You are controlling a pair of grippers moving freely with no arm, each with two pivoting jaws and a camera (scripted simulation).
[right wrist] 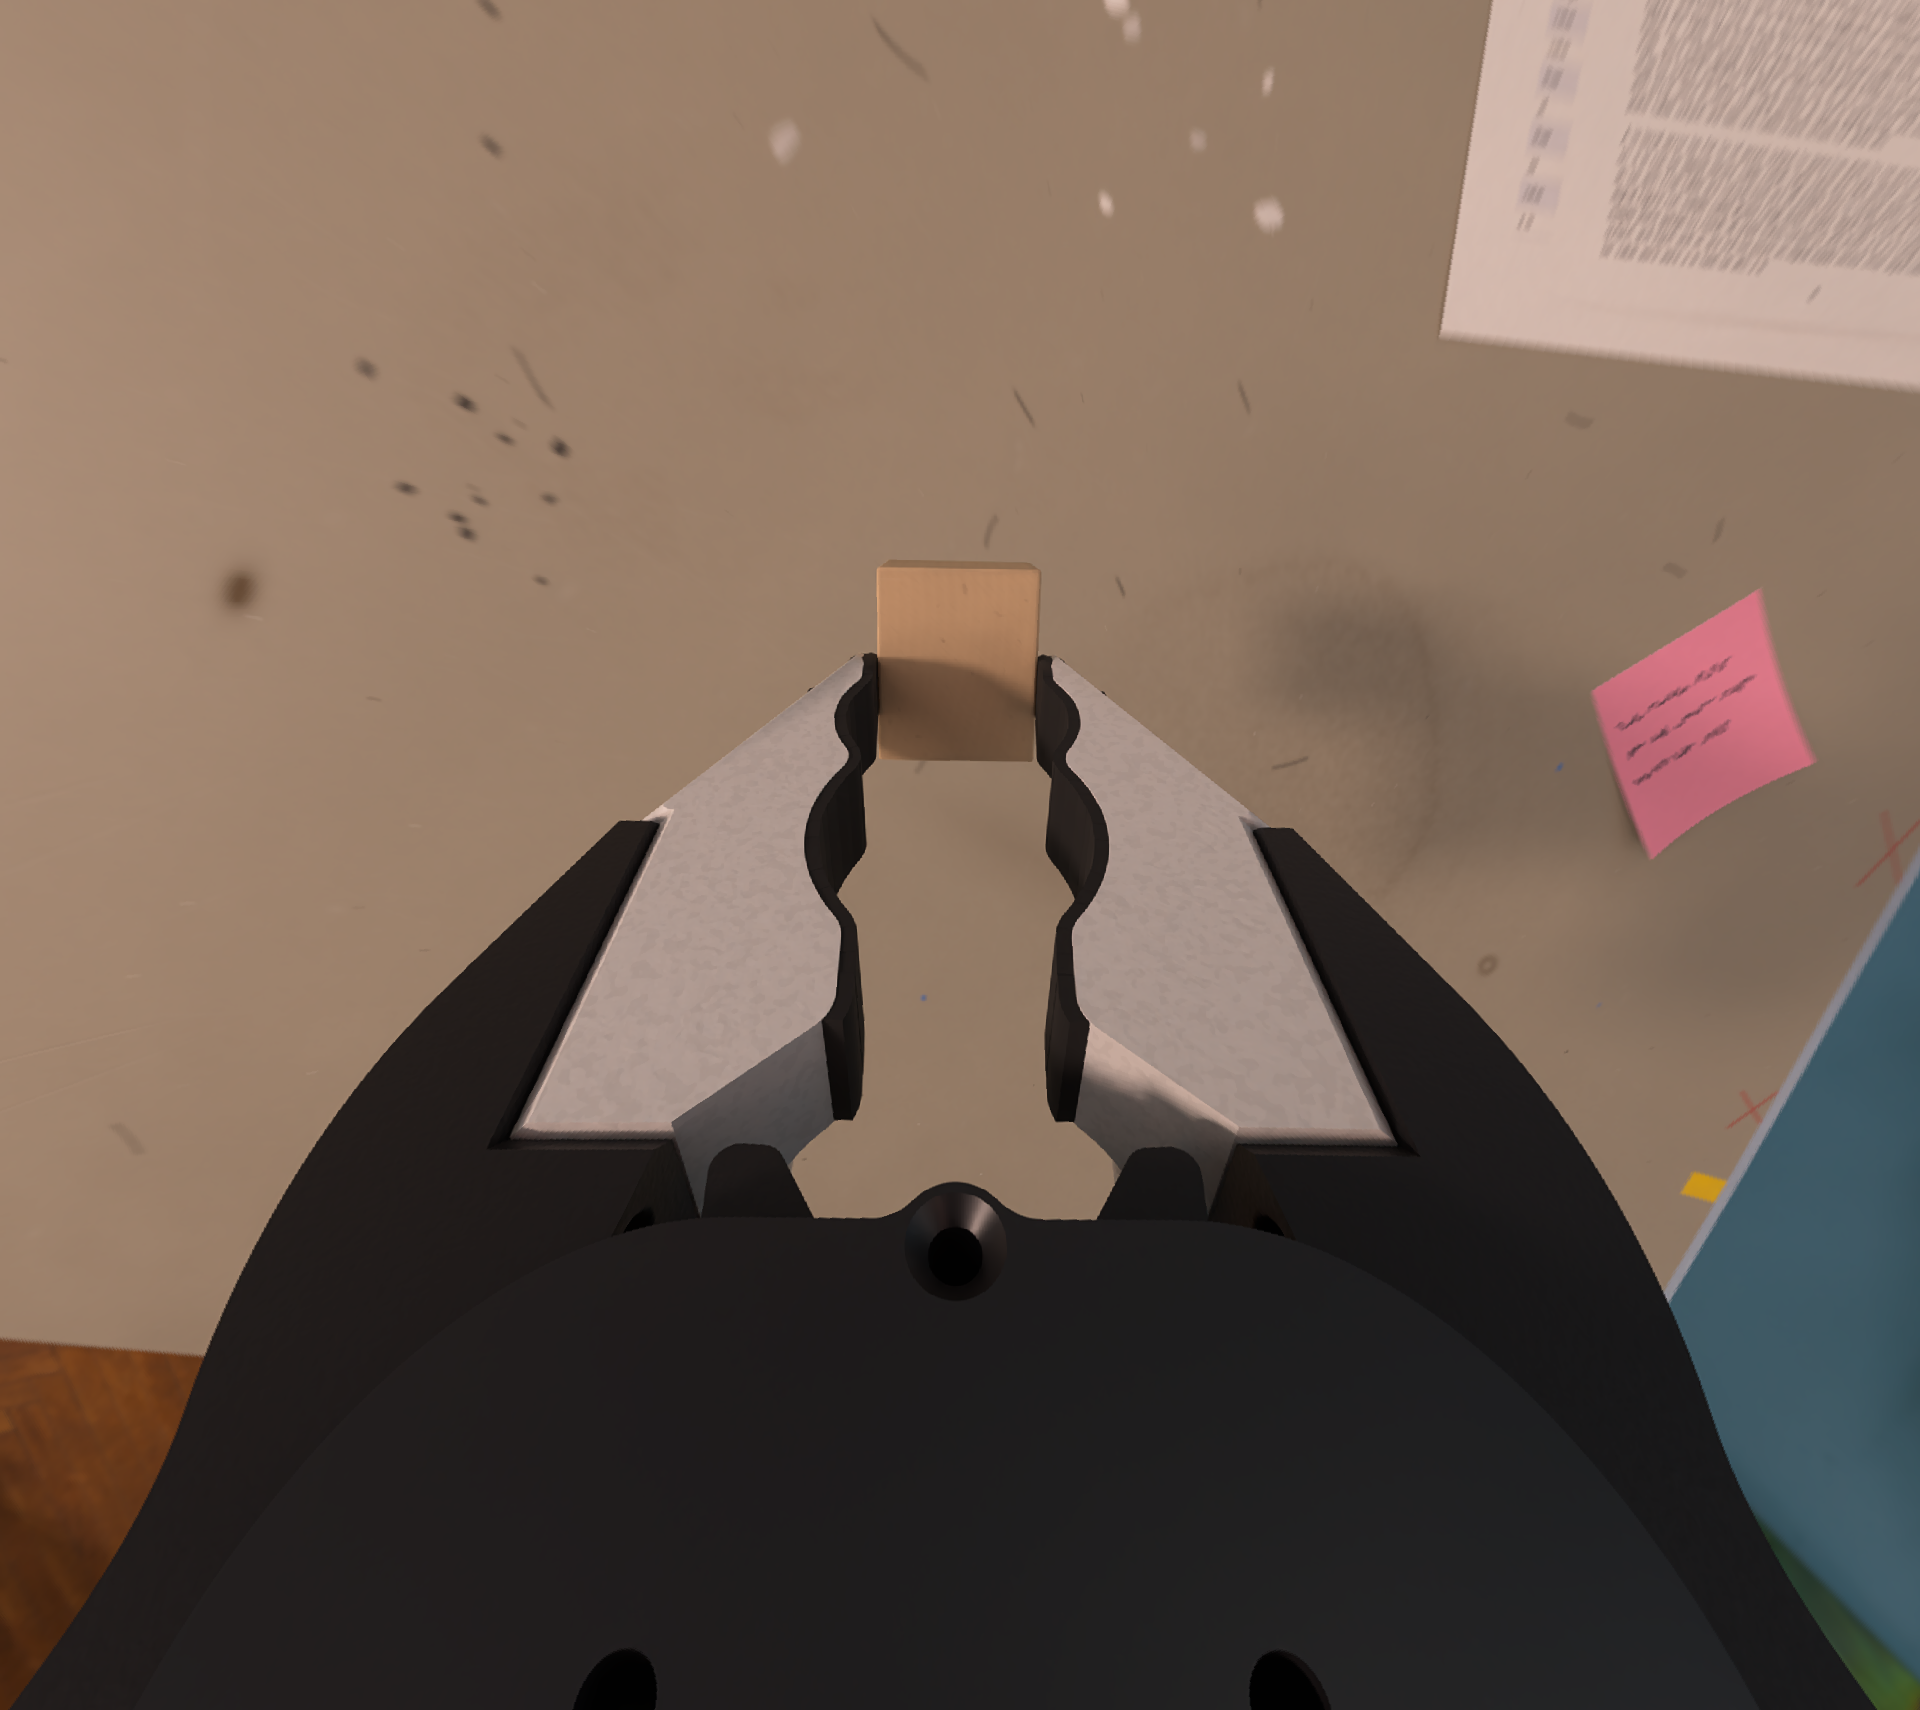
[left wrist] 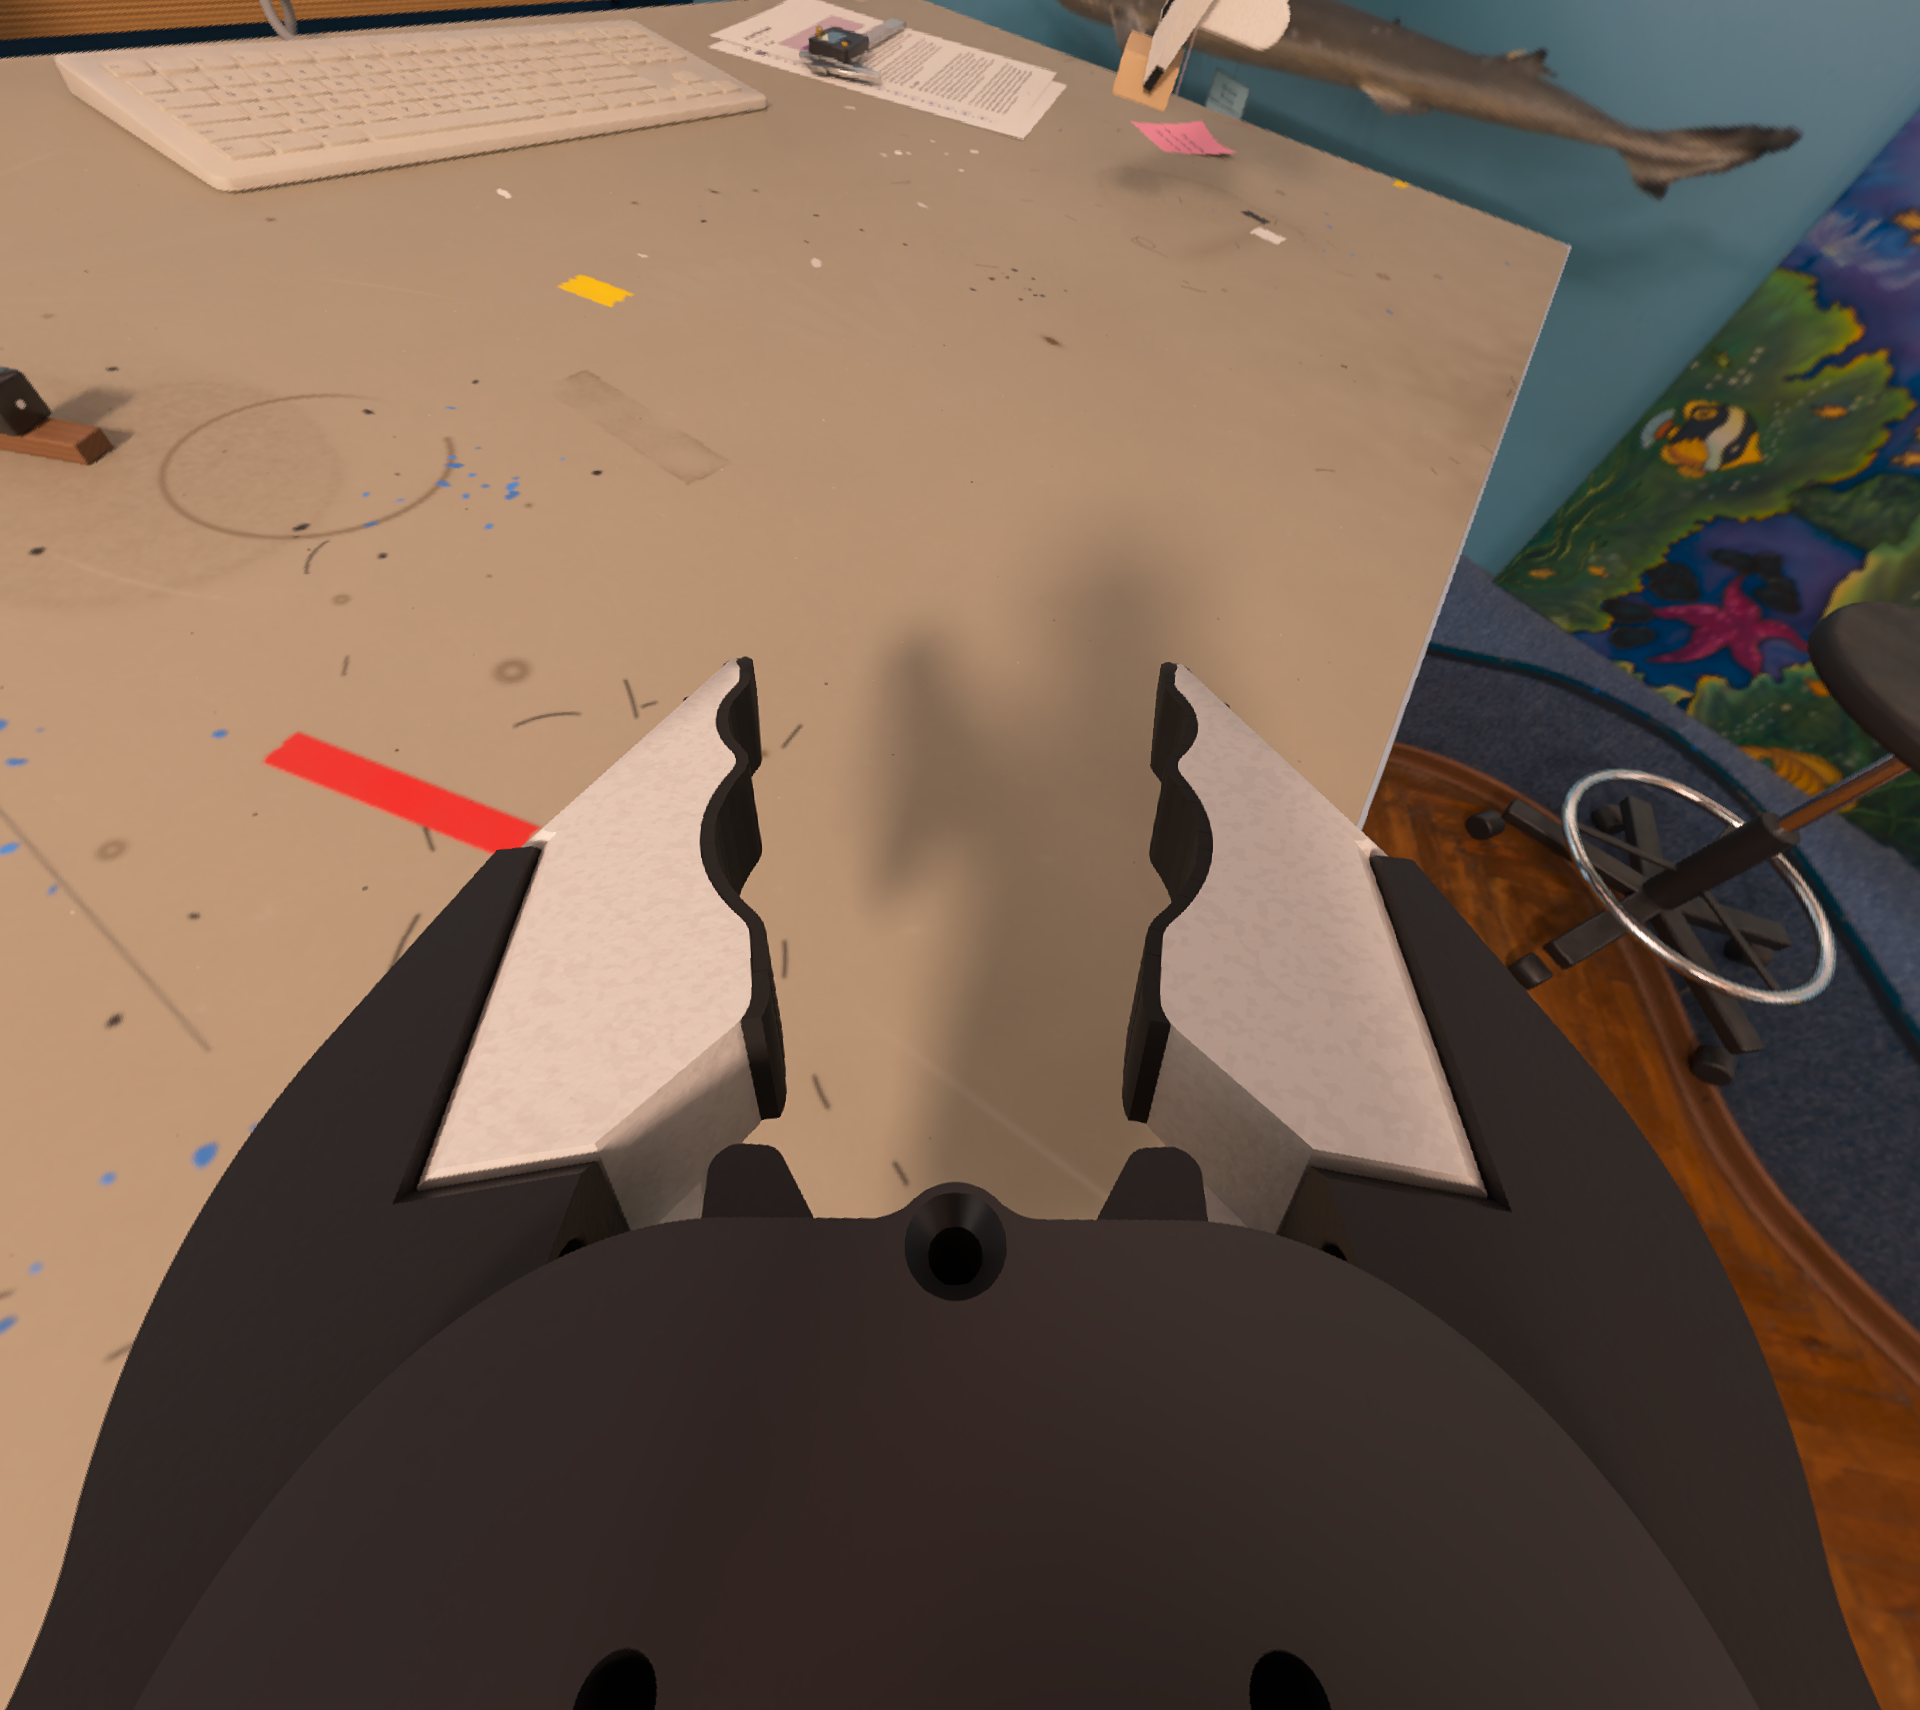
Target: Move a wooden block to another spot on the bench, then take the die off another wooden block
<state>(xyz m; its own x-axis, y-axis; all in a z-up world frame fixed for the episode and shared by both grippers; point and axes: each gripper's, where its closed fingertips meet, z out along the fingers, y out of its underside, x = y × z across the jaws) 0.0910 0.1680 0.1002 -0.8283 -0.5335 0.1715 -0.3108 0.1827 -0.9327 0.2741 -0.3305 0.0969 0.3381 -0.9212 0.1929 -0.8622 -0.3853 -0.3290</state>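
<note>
Right claw (right wrist: 957,704) grips wooden block (right wrist: 957,658) (lifted)

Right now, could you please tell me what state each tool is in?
Left tool: open, holding nothing.
Right tool: closed on the wooden block, lifted above the bench.

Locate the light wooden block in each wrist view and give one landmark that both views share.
Left wrist view: light wooden block upper right, held above the bench by the right gripper.
Right wrist view: centre, block clamped between the fingertips.
Shared landmark: pink sticky note.
</note>
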